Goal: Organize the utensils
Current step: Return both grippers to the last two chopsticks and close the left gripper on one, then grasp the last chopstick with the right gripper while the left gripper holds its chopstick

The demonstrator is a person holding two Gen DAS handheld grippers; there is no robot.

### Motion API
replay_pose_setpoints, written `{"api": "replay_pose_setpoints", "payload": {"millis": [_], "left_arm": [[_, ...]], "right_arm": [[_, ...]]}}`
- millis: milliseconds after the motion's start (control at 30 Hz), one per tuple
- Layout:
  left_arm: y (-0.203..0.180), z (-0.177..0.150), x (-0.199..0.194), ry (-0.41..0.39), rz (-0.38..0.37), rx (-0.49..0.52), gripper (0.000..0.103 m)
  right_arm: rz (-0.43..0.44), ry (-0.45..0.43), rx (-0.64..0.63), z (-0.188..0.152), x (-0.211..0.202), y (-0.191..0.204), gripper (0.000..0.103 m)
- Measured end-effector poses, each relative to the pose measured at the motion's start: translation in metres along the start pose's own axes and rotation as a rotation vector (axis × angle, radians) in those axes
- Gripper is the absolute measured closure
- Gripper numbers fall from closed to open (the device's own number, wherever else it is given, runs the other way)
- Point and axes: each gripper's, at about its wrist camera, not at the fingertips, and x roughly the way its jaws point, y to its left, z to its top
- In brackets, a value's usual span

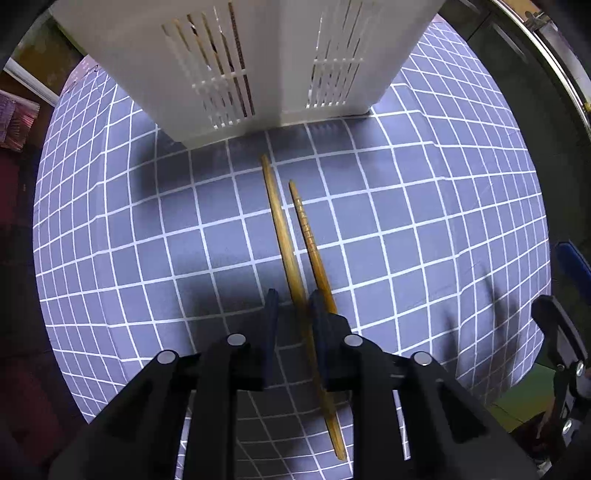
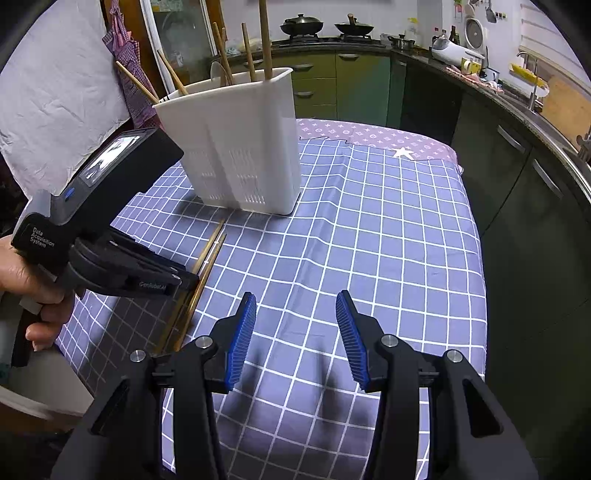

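Note:
Two wooden chopsticks (image 1: 284,236) (image 2: 210,254) lie side by side on the blue checked cloth (image 1: 406,221), in front of a white slotted utensil holder (image 1: 280,74) (image 2: 236,147). The holder has several chopsticks and a spoon standing in it. My left gripper (image 1: 293,295) points straight down with its tips at the cloth. Its jaws are narrow, with the left chopstick between them. That chopstick lies close to the right finger, and a gap shows on the other side. The second chopstick runs behind the right finger. My right gripper (image 2: 296,295), with blue pads, stands open and holds nothing above the cloth.
A hand (image 2: 22,273) holds the left gripper's body at the table's left side. The table's right edge (image 2: 476,240) drops beside dark green cabinets (image 2: 517,166). A stove with two pans (image 2: 325,27) stands at the back. Patterned purple fabric (image 2: 369,136) covers the far end.

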Motion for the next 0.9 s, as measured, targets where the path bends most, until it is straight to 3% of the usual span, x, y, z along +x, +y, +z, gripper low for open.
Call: {"api": "replay_pose_setpoints", "payload": {"millis": [133,367,600,900], "left_arm": [[-0.002,0.002,0.002,-0.007,-0.010,0.014,0.095],[0.021,-0.009,-0.028,-0.096,-0.069,0.006,0.096],[0.038,-0.044,-0.077,-0.238,-0.099,0.039,0.096],[0.081,-0.099,-0.131,-0.450,-0.101,0.058,0.096]], "right_arm": [[0.002,0.005,-0.001,0.000,0.000,0.000,0.058],[0.006,0.037,-0.016,0.002,0.002,0.006,0.057],[0.019,0.085,-0.059,0.013,0.009,0.026,0.057],[0.093,0.266,-0.113,0.030,0.054,0.067,0.057]]}}
